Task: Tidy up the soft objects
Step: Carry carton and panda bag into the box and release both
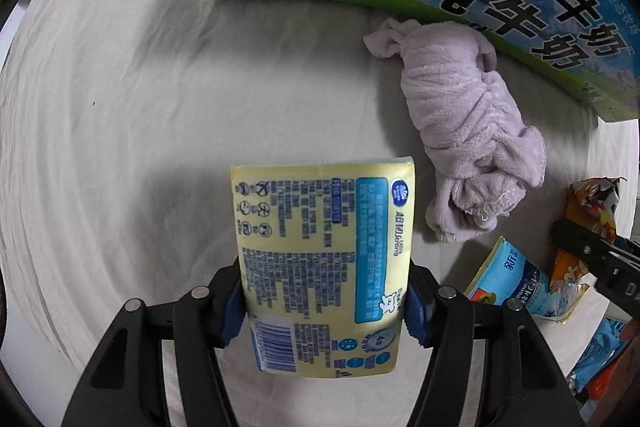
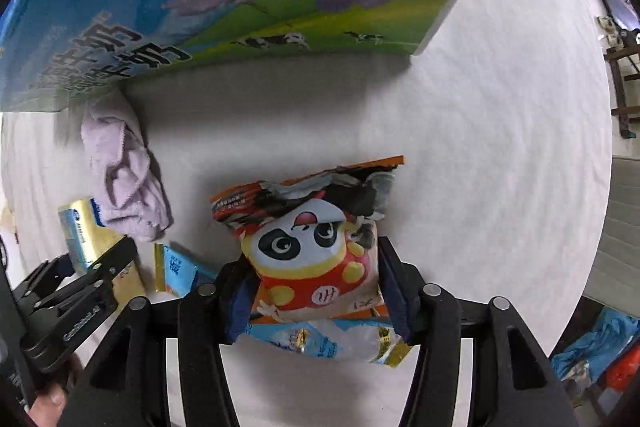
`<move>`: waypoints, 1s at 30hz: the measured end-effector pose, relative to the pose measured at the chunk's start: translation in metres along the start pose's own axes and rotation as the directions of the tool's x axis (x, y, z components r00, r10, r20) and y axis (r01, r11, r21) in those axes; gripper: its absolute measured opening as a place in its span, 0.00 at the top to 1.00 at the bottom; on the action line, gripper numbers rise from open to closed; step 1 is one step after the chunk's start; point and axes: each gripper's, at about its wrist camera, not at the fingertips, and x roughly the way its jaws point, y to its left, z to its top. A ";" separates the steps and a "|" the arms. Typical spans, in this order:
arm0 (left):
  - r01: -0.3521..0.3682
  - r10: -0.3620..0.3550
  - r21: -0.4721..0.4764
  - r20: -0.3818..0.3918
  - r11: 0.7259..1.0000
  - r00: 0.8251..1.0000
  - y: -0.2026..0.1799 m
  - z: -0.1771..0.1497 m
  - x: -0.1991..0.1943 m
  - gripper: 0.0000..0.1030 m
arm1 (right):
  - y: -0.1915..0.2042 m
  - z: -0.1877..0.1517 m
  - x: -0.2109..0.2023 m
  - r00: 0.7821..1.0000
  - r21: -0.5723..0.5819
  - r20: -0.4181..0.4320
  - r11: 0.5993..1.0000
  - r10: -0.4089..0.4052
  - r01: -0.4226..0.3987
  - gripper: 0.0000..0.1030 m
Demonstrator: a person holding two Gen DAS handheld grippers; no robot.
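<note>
Left gripper (image 1: 325,307) jaws clamp a yellow pouch (image 1: 320,259); right gripper (image 2: 316,301) jaws clamp a panda packet (image 2: 312,251).

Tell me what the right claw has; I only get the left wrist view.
Observer: The right claw is shut on a snack bag printed with a panda.
Operator: Report what is under the bag.
Observer: A blue-and-white pouch shows just below it, over the white cloth; I cannot tell whether they touch.
</note>
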 end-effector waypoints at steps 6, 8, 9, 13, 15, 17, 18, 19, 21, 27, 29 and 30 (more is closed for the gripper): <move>-0.002 0.002 0.011 0.009 1.000 1.000 0.002 0.006 -0.004 0.41 | 0.022 0.002 0.008 0.998 0.044 0.043 0.998 -0.055 0.053 0.50; -0.013 0.012 0.018 0.027 1.000 1.000 -0.001 0.007 -0.017 0.41 | 0.024 0.000 0.007 0.996 0.053 0.047 0.996 -0.074 0.072 0.53; -0.014 0.013 0.018 0.034 1.000 0.999 -0.002 0.006 -0.019 0.41 | 0.028 -0.006 0.007 0.995 0.056 0.053 0.995 -0.081 0.078 0.56; 0.000 -0.001 0.023 0.067 1.000 0.998 -0.005 -0.003 -0.035 0.41 | 0.032 -0.021 -0.013 0.994 0.053 0.074 0.996 -0.082 0.078 0.58; 0.011 -0.014 0.028 0.093 1.000 0.996 -0.005 -0.008 -0.049 0.41 | 0.035 -0.026 -0.022 0.993 0.049 0.087 0.996 -0.082 0.078 0.58; 0.022 -0.027 0.036 0.125 0.999 0.992 -0.006 -0.016 -0.067 0.41 | 0.039 -0.030 -0.032 0.993 0.049 0.098 0.997 -0.068 0.064 0.58; 0.030 -0.035 0.038 0.141 0.999 0.989 -0.006 -0.019 -0.076 0.41 | 0.042 -0.034 -0.038 0.992 0.047 0.106 0.997 -0.061 0.057 0.59; 0.036 -0.042 0.041 0.155 0.999 0.987 -0.006 -0.022 -0.085 0.41 | 0.046 -0.039 -0.045 0.991 0.042 0.119 0.998 -0.059 0.054 0.59; 0.049 -0.058 0.050 0.191 0.998 0.980 -0.005 -0.030 -0.106 0.41 | 0.050 -0.045 -0.060 0.989 0.031 0.140 0.998 -0.056 0.052 0.59; 0.076 -0.096 0.087 0.260 0.993 0.961 -0.005 -0.045 -0.158 0.41 | 0.053 -0.068 -0.114 0.979 0.010 0.200 1.000 -0.025 0.023 0.59; 0.087 -0.111 0.098 0.275 0.991 0.955 -0.006 -0.048 -0.175 0.41 | 0.048 -0.071 -0.135 0.975 0.002 0.221 1.000 -0.010 0.009 0.59; 0.091 -0.117 0.103 0.279 0.991 0.953 -0.005 -0.048 -0.182 0.41 | 0.050 -0.075 -0.142 0.973 -0.004 0.232 1.000 -0.007 0.008 0.59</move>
